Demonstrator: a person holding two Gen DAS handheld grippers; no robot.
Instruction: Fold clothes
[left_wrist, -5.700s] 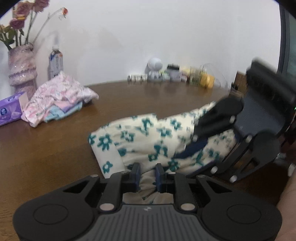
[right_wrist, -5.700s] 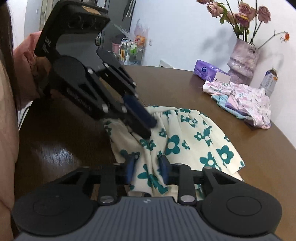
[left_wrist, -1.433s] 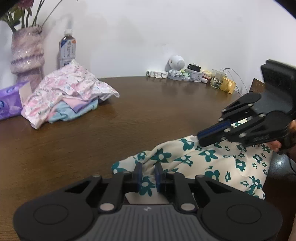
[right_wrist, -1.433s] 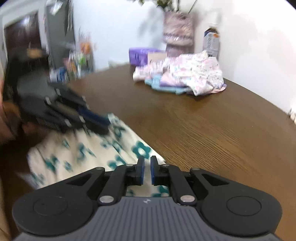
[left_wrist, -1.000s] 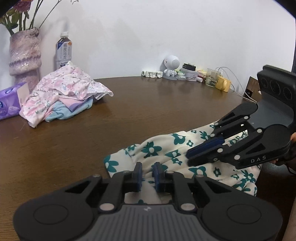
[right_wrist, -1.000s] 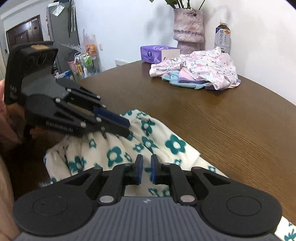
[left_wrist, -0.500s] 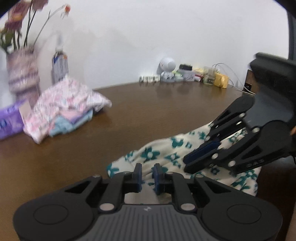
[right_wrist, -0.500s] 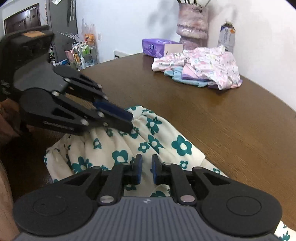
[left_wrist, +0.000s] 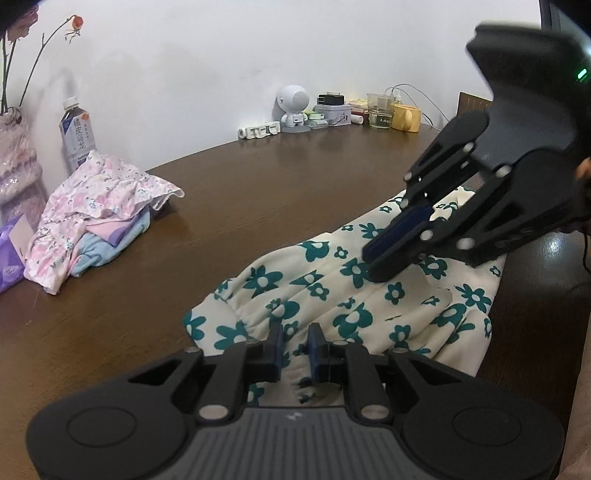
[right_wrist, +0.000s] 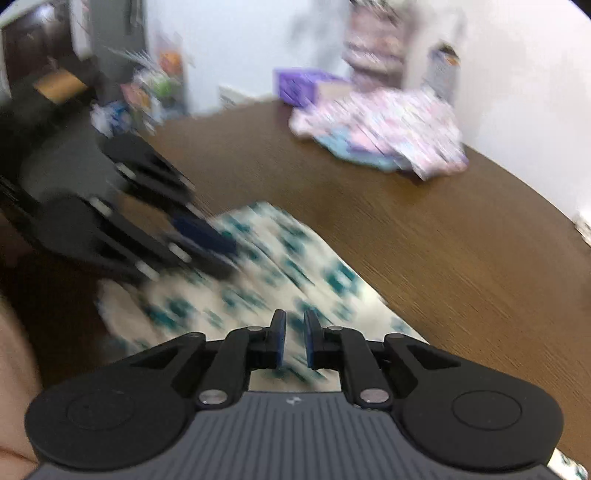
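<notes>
Since half a second ago the right gripper (left_wrist: 384, 258) has dropped lower, and its tips now sit right at the flowery cloth. The right wrist picture has gone blurry.

The cream dress with teal flowers (left_wrist: 354, 295) lies bunched up on the brown wooden table (left_wrist: 221, 206), at the near edge close to the person. The left gripper (left_wrist: 295, 347) is low over the near end of the dress. Its two blue pads (left_wrist: 276, 345) have a small gap between them, and gathered cloth shows in that gap. I cannot tell if the pads are pinching it.

In the left wrist view the right gripper reaches in from the right side. Its two fingers look pressed together, tips down on the dress. In its own view, the right gripper (right_wrist: 293, 341) shows a thin gap between its pads, with the dress (right_wrist: 258, 273) below. The blur makes it hard to say if it grips anything. The left gripper (right_wrist: 207, 240) is a dark smear over the far end of the dress there.

Far back on the left, a heap of pink and blue clothes (left_wrist: 96, 214) sits well apart from the dress. A drink bottle (left_wrist: 77, 133) stands behind the heap, next to a vase (left_wrist: 14, 158). A purple tissue pack (left_wrist: 11, 254) is just beside the heap. A small white toy robot (left_wrist: 293, 107) and a yellow mug (left_wrist: 406, 116) stand by the wall.
</notes>
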